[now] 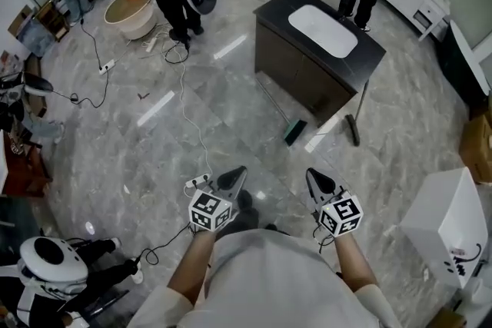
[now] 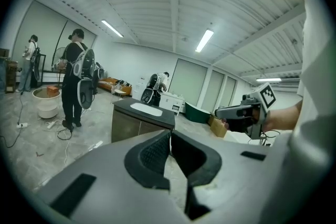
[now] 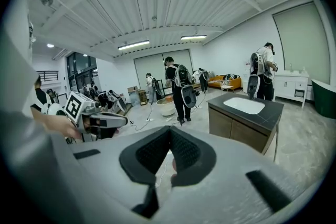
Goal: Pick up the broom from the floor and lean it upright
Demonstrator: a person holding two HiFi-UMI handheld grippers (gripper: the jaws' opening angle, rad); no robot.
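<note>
- Location: the broom [image 1: 293, 131] lies on the polished grey floor [image 1: 154, 165] ahead of the person. Its dark head is nearest the person, and its thin handle runs away along the foot of the dark cabinet [image 1: 296, 69]. It is well apart from both grippers.
- Nearby: a second long-handled tool [image 1: 352, 128] appears to stand leaning at the cabinet's near corner, just beside the broom's head end.
- Left gripper [image 1: 234, 179]: the jaws are closed tip to tip with nothing between them.
- Right gripper [image 1: 317, 180]: same condition — pads together, empty. Both must be opened before any pickup.
- Expected handling: the broom is probably light and stiff. The head end is likely the heavier, so a grip far up the handle would probably let the head droop.
- Handle surface: thin, round and likely smooth, so it may roll or slip between the pads. Close squarely across it.
- Where to take hold: on the handle a short way up from the head, with the other gripper further along to swing the broom upright.
- Caution: the handle lies flat on the floor, so the lower pad has little room to get under it.
- Leaning: the floor is glossy — the head may slide out unless it is set close to the cabinet.
</note>
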